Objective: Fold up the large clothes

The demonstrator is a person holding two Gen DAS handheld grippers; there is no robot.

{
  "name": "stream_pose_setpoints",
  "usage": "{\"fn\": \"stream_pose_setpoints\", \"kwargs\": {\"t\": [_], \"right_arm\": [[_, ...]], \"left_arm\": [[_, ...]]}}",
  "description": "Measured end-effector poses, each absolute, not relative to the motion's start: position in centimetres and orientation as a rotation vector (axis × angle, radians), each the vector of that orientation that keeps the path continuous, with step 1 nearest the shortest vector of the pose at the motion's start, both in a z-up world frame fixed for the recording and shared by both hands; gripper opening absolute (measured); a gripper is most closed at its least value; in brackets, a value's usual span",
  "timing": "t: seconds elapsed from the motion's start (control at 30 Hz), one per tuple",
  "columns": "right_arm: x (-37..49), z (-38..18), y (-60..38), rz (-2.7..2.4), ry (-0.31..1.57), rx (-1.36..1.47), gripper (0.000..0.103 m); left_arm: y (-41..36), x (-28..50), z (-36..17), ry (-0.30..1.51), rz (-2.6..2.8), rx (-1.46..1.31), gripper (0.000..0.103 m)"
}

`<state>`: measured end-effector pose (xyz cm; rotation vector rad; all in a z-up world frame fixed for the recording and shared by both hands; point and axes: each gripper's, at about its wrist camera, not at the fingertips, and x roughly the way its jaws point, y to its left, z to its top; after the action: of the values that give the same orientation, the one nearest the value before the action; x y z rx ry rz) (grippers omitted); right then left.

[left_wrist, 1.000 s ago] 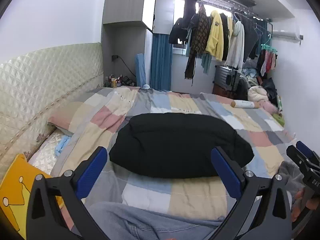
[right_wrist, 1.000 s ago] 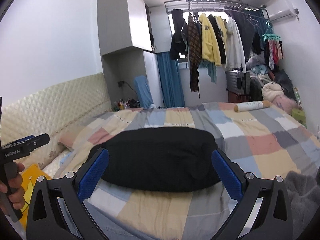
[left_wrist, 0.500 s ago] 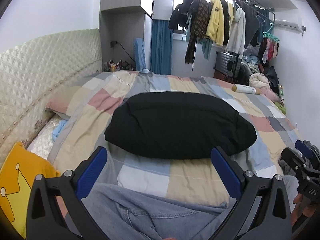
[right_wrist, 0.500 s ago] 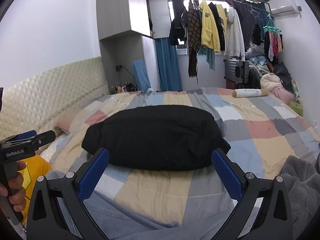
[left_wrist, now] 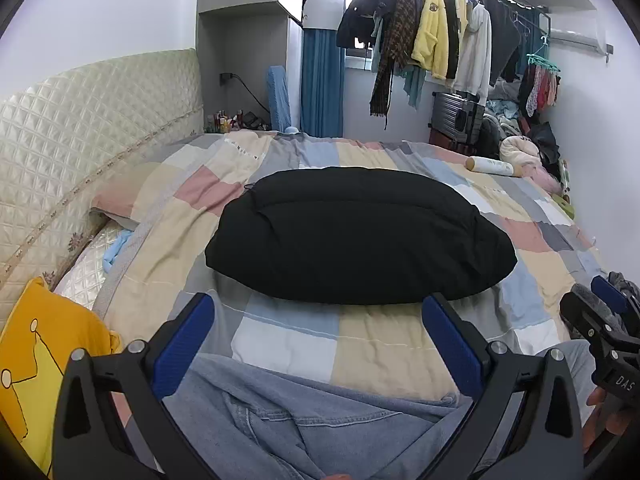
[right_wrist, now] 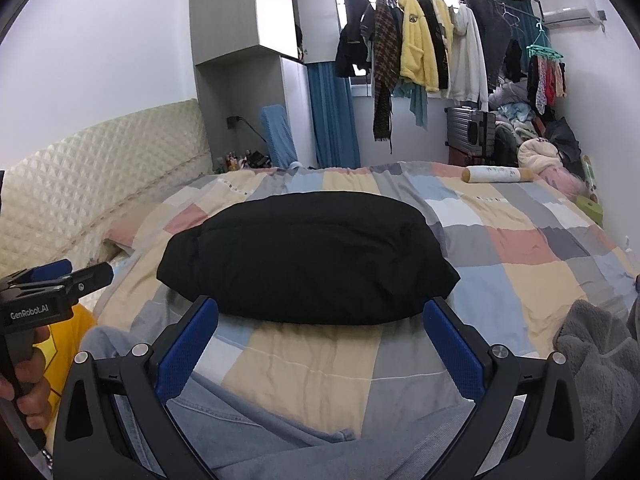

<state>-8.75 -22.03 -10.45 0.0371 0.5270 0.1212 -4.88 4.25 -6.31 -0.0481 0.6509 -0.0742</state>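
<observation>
Both grippers held above the near edge of the bed, empty. Left gripper (left_wrist: 318,340) jaws spread wide, nothing between the blue pads; right gripper (right_wrist: 320,344) the same. Black garment (left_wrist: 360,240) lies as a puffy, compact bundle mid-bed on the patchwork quilt (left_wrist: 380,344), apart from both tools; it looks already folded, judging by its tidy outline. Denim garment (left_wrist: 304,420) sits crumpled at the near edge directly under the left jaws, likely the next piece, so the spread jaws suit a downward grab. Grey fleece item (right_wrist: 596,364) lies near right, untouched.
</observation>
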Motion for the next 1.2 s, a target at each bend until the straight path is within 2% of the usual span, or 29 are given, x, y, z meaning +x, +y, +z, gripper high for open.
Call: {"fn": "stream_pose_setpoints", "kwargs": {"t": [1.2], "right_arm": [[-8.47,-10.07,-22.64,0.107,0.529,0.034,0.103]], "left_arm": [[3.89,-4.78,-6.14,0.645,-0.064,-0.046,0.103]]}}
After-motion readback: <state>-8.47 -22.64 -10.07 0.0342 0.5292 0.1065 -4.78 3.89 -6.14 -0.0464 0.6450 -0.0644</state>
